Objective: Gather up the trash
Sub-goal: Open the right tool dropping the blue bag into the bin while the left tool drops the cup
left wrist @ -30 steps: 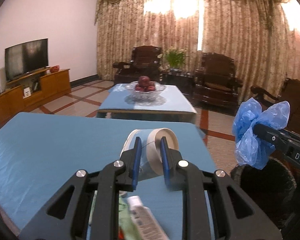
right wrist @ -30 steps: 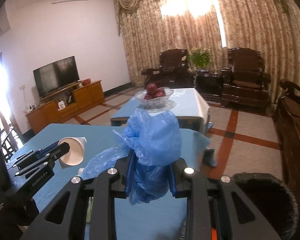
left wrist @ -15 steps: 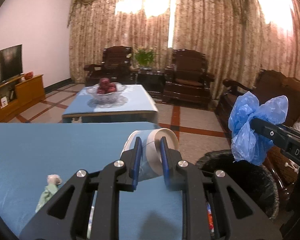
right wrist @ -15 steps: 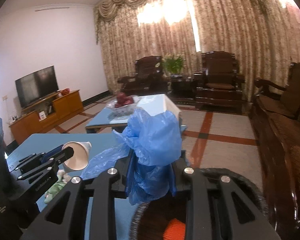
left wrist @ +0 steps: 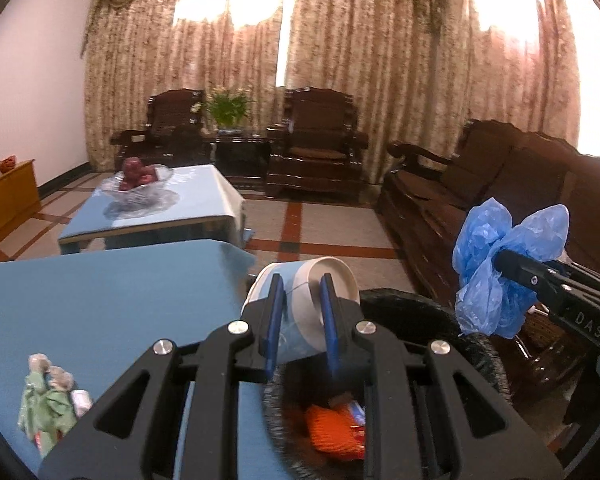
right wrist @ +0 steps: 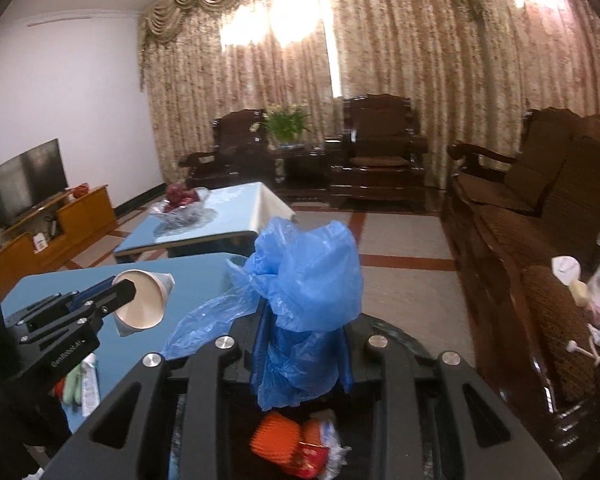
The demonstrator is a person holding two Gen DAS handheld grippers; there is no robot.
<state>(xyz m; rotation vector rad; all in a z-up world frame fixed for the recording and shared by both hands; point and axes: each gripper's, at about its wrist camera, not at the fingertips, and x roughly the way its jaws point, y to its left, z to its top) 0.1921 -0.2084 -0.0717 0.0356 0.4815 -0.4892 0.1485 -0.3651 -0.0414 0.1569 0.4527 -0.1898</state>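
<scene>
My left gripper (left wrist: 299, 312) is shut on a white paper cup (left wrist: 306, 312) lying sideways, held over the near rim of a dark round trash bin (left wrist: 440, 312). The cup also shows in the right wrist view (right wrist: 142, 304). My right gripper (right wrist: 302, 350) is shut on a crumpled blue plastic bag (right wrist: 308, 276), held above the bin (right wrist: 404, 336). The bag also shows at the right of the left wrist view (left wrist: 496, 272). Orange and red trash (right wrist: 280, 436) lies inside the bin.
A blue-covered table (left wrist: 100, 300) stands left of the bin, with green and white scraps (left wrist: 48, 396) near its front edge. A second table with a glass fruit bowl (left wrist: 140, 180) stands beyond. Dark wooden sofa (left wrist: 500, 200) at right, armchairs behind.
Both grippers have swung to the right, from over the blue table to above the trash bin. Each still holds its item.
</scene>
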